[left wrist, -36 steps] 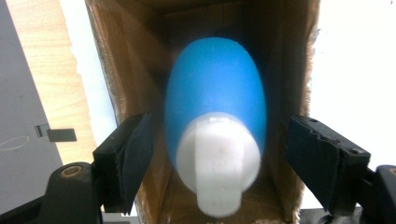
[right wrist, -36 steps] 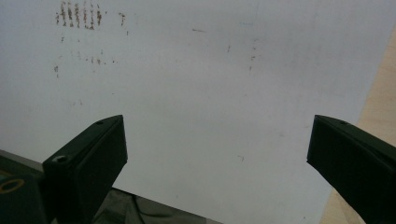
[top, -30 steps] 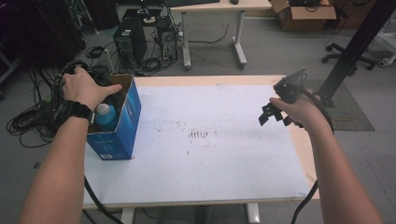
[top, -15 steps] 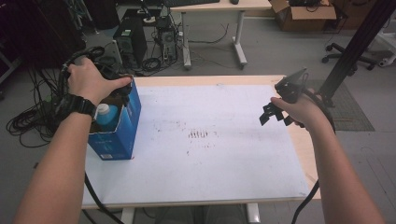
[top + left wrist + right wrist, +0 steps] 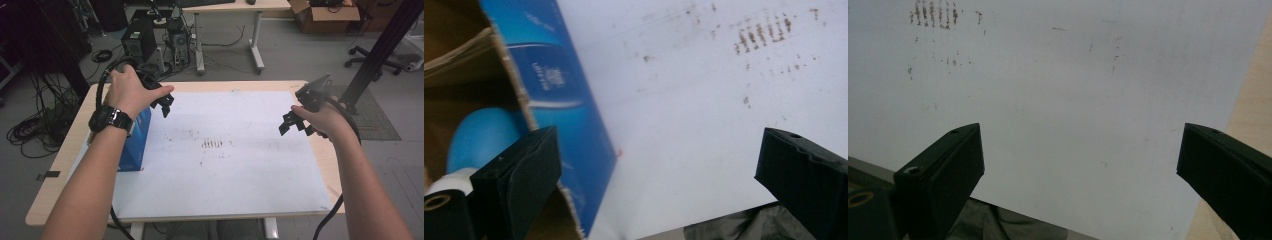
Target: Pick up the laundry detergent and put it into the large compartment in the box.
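Observation:
A blue cardboard box (image 5: pixel 134 145) stands open-topped at the left side of the white mat (image 5: pixel 225 165). In the left gripper view the box (image 5: pixel 559 115) holds a blue rounded object with a white cap (image 5: pixel 474 142). My left gripper (image 5: pixel 165 104) hovers open over the box's right edge, jaws wide apart with nothing between them (image 5: pixel 659 175). My right gripper (image 5: pixel 292 122) hangs open above the mat's right part, empty (image 5: pixel 1080 170).
Brown stains (image 5: pixel 215 144) mark the middle of the mat. The wooden table edge (image 5: pixel 327 165) runs along the right of the mat. Beyond the table are computer towers (image 5: pixel 135 40), cables and another desk (image 5: pixel 230 7) on the floor.
My left gripper has risen out of the box and moved right, over the box's right edge. The right gripper has stayed in place.

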A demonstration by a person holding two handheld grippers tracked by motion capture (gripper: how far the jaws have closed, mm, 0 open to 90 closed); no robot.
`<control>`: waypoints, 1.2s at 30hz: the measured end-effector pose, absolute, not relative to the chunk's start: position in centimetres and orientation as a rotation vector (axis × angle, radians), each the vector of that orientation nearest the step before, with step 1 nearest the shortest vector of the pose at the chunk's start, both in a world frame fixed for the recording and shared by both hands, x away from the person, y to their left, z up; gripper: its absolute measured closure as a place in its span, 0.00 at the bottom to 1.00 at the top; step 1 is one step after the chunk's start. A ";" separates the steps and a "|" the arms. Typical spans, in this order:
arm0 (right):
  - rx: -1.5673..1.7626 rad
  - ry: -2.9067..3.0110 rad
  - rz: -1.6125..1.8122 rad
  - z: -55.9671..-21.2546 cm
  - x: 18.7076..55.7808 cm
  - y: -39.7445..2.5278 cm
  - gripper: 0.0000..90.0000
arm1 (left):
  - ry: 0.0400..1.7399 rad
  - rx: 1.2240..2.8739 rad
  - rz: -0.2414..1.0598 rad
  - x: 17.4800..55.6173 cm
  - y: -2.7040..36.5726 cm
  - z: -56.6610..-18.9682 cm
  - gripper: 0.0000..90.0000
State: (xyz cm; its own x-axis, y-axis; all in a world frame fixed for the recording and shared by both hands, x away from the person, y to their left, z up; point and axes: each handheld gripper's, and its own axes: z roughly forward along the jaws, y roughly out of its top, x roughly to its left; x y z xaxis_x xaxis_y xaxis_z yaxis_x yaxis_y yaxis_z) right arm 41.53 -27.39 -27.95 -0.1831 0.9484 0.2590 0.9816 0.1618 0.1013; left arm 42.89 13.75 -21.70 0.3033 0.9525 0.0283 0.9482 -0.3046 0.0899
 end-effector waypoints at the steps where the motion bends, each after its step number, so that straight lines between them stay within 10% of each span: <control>1: -1.911 -2.292 -0.372 -27.9 41.5 -27.4 0.06 | 1.812 2.496 0.111 42.8 13.5 -21.8 0.05; 36: -1.901 -2.301 -0.377 -27.7 41.0 -27.1 0.06 | 1.741 2.555 0.041 41.9 10.1 -25.0 0.05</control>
State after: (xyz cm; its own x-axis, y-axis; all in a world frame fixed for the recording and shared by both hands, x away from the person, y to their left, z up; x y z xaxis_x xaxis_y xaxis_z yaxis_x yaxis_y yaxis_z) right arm 40.98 -27.08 -27.68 -0.1959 0.9457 0.2593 0.9790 0.1734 0.1070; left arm 41.88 10.07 -25.00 0.3663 0.9305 -0.0057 0.9292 -0.3655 0.0558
